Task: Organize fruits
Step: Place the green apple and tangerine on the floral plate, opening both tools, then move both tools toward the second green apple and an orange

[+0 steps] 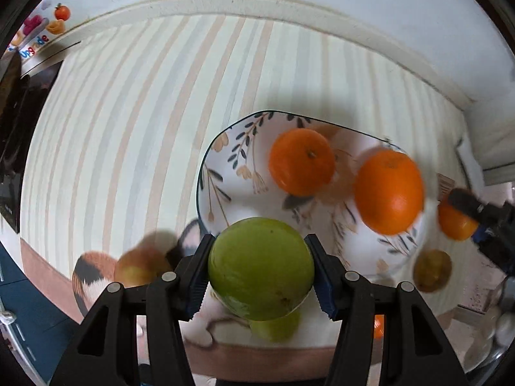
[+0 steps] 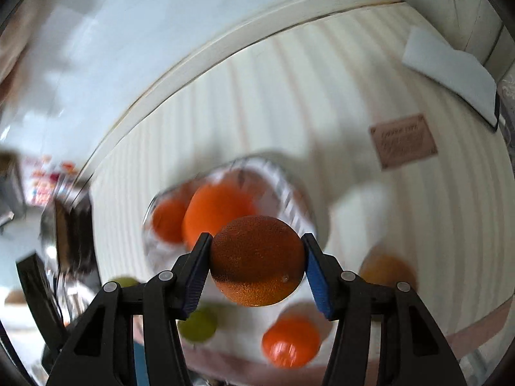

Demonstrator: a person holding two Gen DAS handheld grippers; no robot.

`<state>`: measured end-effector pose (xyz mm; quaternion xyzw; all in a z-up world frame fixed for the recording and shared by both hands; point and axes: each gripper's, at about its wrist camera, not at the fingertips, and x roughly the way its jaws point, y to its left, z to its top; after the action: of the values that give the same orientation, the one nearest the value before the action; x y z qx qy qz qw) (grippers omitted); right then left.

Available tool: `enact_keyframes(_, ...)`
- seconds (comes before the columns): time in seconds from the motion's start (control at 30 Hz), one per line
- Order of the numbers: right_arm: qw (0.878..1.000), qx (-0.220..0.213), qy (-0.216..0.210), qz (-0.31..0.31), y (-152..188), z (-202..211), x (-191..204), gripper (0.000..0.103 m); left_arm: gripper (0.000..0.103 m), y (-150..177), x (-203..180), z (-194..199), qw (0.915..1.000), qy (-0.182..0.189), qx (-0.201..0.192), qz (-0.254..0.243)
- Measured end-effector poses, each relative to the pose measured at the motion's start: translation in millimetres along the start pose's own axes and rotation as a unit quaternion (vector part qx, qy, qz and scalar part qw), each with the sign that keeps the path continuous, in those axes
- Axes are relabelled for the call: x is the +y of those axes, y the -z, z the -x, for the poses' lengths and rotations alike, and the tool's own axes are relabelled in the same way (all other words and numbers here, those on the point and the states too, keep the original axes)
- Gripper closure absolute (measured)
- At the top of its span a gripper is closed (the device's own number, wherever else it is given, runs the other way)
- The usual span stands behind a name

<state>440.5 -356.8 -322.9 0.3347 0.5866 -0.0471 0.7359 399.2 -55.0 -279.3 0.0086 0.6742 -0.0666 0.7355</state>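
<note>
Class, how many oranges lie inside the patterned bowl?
2: one orange near the bowl's middle, the other orange at its right rim. The left gripper's green fruit hides the near part, so more may hide.

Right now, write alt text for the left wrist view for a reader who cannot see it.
The left tool grips a green fruit above a floral bowl on a striped tablecloth. Two oranges sit in the bowl, and the right tool's dark fingers hold a third orange at the right edge.
</note>
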Motion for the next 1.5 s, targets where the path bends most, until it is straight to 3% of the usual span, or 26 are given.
enact_keyframes(0.17, 1.000, 0.009, 0.027, -0.007, -23, -25, -4, 0.045, 0.050, -17, 6, -33, 0.9995, -0.014, 0.027, 0.012)
enact_keyframes(0.4, 0.999, 0.033, 0.032, -0.013, -36, -47, -5, 0.043, 0.049, -24, 7, -54, 0.9983, -0.015, 0.052, 0.022)
enact_keyframes(0.47, 0.999, 0.029, 0.037, -0.008, -32, -50, 0, 0.036, 0.048, -24, 8, -56, 0.9981, -0.009, 0.054, 0.030)
enact_keyframes(0.53, 0.999, 0.029, 0.037, -0.002, -31, -48, 2, 0.025, 0.041, -24, 7, -55, 0.9983, -0.008, 0.050, 0.028)
enact_keyframes(0.6, 0.999, 0.026, 0.040, 0.002, -32, -44, 4, 0.025, 0.027, -24, 4, -51, 0.9988, -0.007, 0.042, 0.024)
enact_keyframes(0.7, 0.999, 0.020, 0.040, 0.009, -31, -36, 5, 0.020, 0.021, -24, 3, -42, 0.9990, -0.003, 0.037, 0.023)
enact_keyframes(0.87, 0.999, 0.014, 0.034, 0.023, -15, -17, 3, 0.018, 0.021, -14, 1, -22, 0.9995, -0.002, 0.021, 0.023)
enact_keyframes(1.03, 0.994, -0.007, 0.058, 0.091, 19, 7, 17, 0.017, 0.021, 16, -6, 9, 0.9997, -0.020, -0.015, 0.006)
enact_keyframes(1.13, 0.987, -0.018, 0.077, 0.137, 44, 19, 30, 0.006, 0.021, 27, -6, 25, 0.9993, -0.025, -0.028, -0.005)
enact_keyframes(1.5, 0.975, -0.058, 0.072, 0.200, 102, 77, 52, 0.006, 0.021, 78, -21, 74, 0.9962, -0.029, -0.076, -0.029)
